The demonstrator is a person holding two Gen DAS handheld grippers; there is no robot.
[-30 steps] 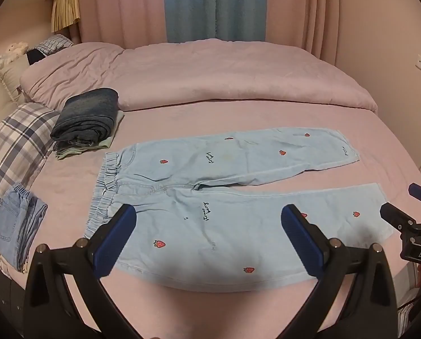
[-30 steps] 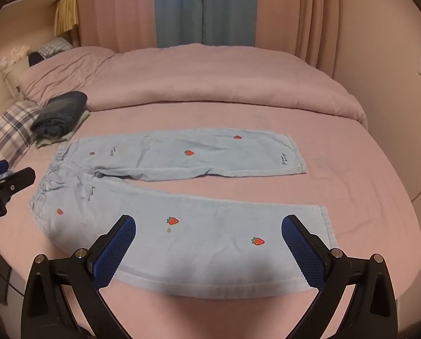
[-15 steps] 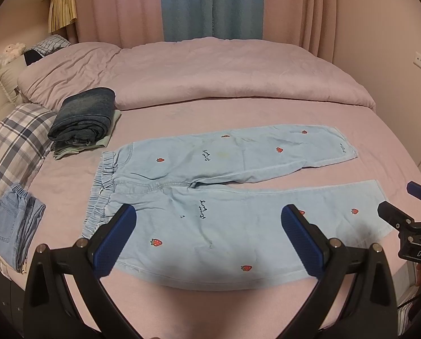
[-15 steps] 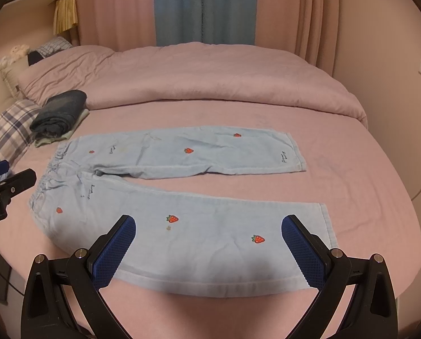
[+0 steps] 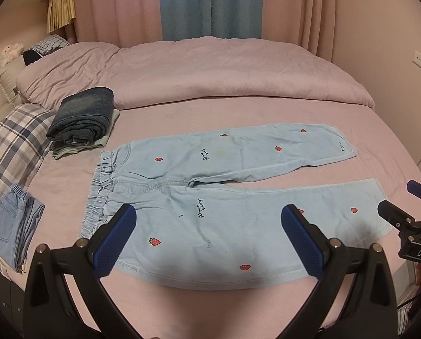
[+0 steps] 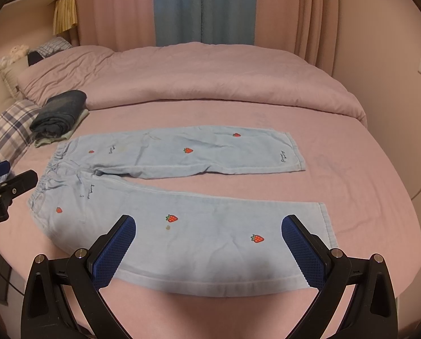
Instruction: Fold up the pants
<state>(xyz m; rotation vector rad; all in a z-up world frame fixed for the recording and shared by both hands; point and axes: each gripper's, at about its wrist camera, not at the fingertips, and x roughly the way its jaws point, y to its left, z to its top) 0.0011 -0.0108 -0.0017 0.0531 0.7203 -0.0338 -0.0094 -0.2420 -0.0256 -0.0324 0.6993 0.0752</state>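
Light blue pants (image 5: 227,195) with red strawberry prints lie flat on the pink bed, waistband to the left, both legs spread apart and pointing right; they also show in the right wrist view (image 6: 182,197). My left gripper (image 5: 209,224) is open and empty, held above the near leg close to the waist. My right gripper (image 6: 209,233) is open and empty, held above the near leg toward its hem. Each gripper shows at the edge of the other's view.
A folded stack of dark jeans (image 5: 83,118) lies at the back left beside a plaid pillow (image 5: 10,147). Folded light denim (image 5: 10,223) lies at the left bed edge. A pink duvet (image 5: 196,73) lies bunched across the far half of the bed.
Both grippers have drifted slightly; the pants sit a little higher and further left in the views. Nothing was taken hold of.
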